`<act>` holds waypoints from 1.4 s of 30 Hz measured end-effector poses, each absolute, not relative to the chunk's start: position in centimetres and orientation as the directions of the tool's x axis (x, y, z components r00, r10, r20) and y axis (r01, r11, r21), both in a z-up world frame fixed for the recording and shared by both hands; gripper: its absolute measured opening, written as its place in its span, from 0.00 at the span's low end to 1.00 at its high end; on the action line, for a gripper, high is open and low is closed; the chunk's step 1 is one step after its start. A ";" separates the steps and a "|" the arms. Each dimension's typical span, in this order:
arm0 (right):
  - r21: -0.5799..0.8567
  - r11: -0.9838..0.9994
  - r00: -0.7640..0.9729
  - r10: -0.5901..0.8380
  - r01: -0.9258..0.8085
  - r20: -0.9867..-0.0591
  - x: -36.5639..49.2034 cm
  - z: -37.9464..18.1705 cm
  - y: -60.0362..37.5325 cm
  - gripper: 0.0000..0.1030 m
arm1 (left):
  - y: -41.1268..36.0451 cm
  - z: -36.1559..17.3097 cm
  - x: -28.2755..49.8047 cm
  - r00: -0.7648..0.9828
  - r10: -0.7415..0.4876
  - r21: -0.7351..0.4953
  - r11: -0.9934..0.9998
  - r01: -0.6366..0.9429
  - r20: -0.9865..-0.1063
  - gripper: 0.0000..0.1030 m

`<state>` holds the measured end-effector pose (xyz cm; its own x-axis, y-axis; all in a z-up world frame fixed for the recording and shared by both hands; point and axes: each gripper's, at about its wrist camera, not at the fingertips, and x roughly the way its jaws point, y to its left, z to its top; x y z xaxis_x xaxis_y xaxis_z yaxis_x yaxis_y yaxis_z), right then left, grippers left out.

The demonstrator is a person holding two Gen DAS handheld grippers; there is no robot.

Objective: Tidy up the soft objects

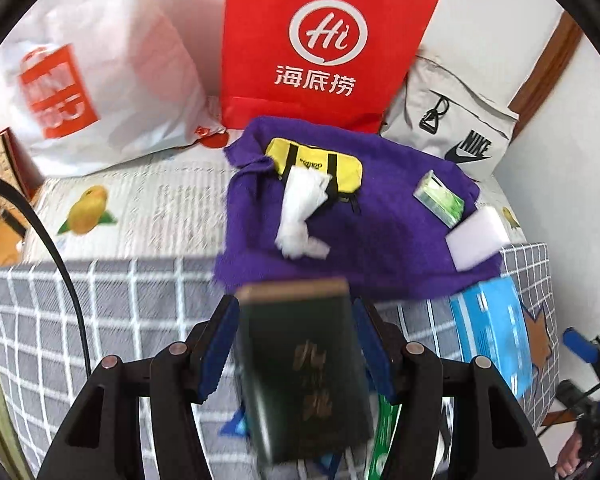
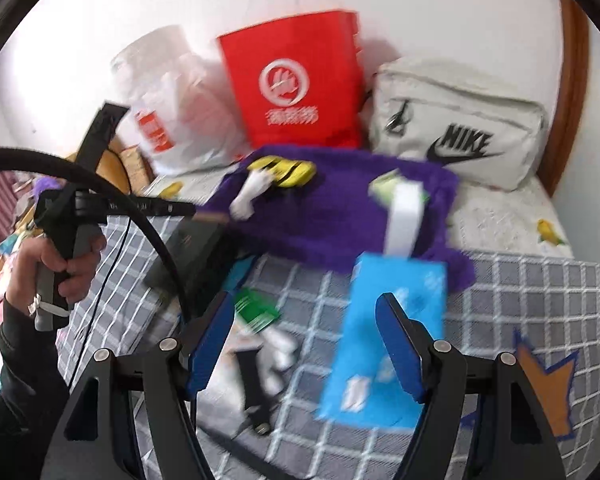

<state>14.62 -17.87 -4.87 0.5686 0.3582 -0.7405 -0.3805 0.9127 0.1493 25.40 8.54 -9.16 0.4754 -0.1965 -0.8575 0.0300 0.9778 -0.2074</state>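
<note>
Checked bedspread (image 1: 100, 300) under dark book (image 1: 304, 368).

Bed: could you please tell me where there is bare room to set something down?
Free: the printed sheet between white bag and towel; the checked blanket right of the blue pack. Crowded: the towel, and the blanket left of the pack.

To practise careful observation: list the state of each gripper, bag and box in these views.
left gripper, open, dark green box loose between its fingers
right gripper, open, gripping nothing
red paper bag, standing upright
purple towel, spread, rumpled
yellow pouch, lying on purple towel
blue pack, flat on checked cover
</note>
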 end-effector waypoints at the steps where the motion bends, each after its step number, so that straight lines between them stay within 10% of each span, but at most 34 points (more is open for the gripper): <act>1: 0.150 0.909 0.557 0.362 -0.390 -0.748 14.2 -5.3 -17.4 0.71 | 8.9 -8.9 24.5 0.482 -0.197 -0.210 0.977 0.028 -0.854 0.55; 26: 0.207 0.895 0.354 0.356 -0.396 -0.865 13.5 -15.7 -13.7 0.20 | 10.1 -10.5 13.7 0.478 -0.262 -0.273 0.961 0.048 -0.838 0.56; 42: 0.198 0.905 0.440 0.363 -0.377 -0.821 10.2 -10.9 -17.1 0.20 | 6.2 -11.6 12.3 0.443 -0.303 -0.256 0.953 0.164 -0.844 0.68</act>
